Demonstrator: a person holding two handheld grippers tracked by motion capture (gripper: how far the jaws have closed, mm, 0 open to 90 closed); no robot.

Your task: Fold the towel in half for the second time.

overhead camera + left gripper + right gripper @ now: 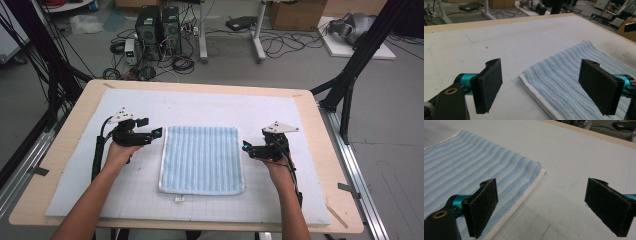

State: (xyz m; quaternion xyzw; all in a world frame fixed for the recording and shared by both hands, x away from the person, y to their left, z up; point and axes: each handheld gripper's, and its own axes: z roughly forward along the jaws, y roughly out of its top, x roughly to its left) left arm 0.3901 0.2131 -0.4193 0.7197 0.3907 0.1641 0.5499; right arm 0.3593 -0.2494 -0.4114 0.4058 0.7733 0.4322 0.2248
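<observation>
both my forearms come in low in the high view, each hand gripping its tool. my left gripper (156,133) sits just beside the far left corner of the towel (202,159), and my right gripper (246,145) sits just beside the towel's right edge, near its far right corner. the blue striped towel lies flat with a white border, in the middle of the white mat (310,165) that covers the wooden table (65,130).

in the left gripper view my jaws stand wide apart, holding nothing; the towel's corner (524,75) lies between them, one pad (599,86) over the cloth and the other over bare mat. in the right gripper view my jaws are wide apart too, empty, with the towel's corner (541,170) ahead between them; one pad (484,206) hangs over the bordered edge, the other over mat.
</observation>
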